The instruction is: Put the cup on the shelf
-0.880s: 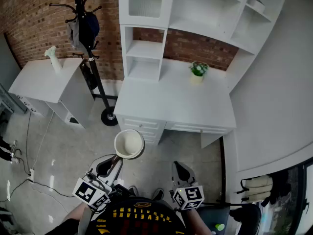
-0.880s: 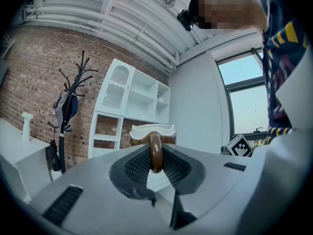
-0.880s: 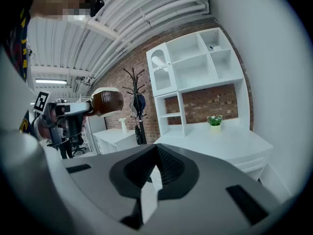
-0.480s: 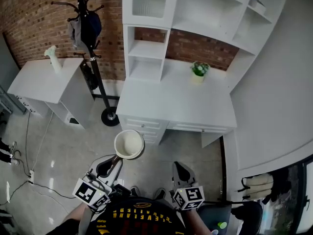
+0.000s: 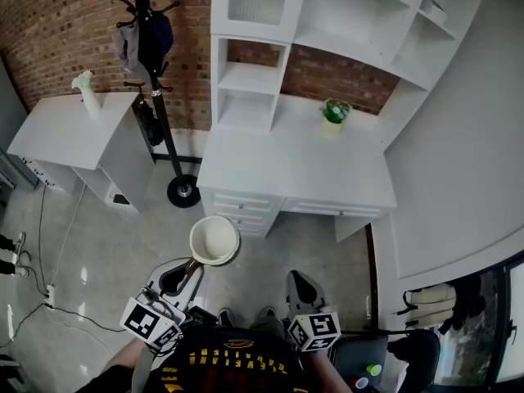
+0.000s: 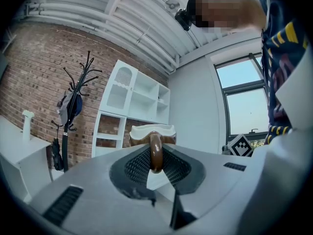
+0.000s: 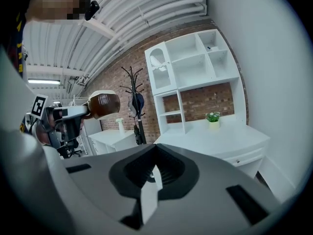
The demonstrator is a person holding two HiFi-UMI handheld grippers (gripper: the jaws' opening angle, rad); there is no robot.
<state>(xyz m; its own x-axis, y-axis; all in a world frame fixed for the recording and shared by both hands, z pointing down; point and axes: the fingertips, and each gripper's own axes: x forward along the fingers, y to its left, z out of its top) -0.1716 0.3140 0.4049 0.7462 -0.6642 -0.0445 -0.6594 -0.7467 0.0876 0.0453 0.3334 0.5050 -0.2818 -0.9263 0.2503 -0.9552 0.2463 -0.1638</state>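
We judge the cup (image 5: 215, 240) stiff, glazed and breakable, best taken by its handle (image 6: 156, 153), where our left gripper (image 5: 193, 267) pinches it between narrowly parted jaws, over the floor well short of the shelf (image 5: 242, 79), while our right gripper (image 5: 300, 285) is closed on nothing.

Black yellow-lettered shirt (image 5: 237, 360), grey left tongs (image 5: 195, 263)

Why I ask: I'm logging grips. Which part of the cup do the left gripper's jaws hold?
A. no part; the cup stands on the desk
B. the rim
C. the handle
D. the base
C: the left gripper view shows the jaws of the left gripper closed on the brown handle of the cup, which is held in mid-air.
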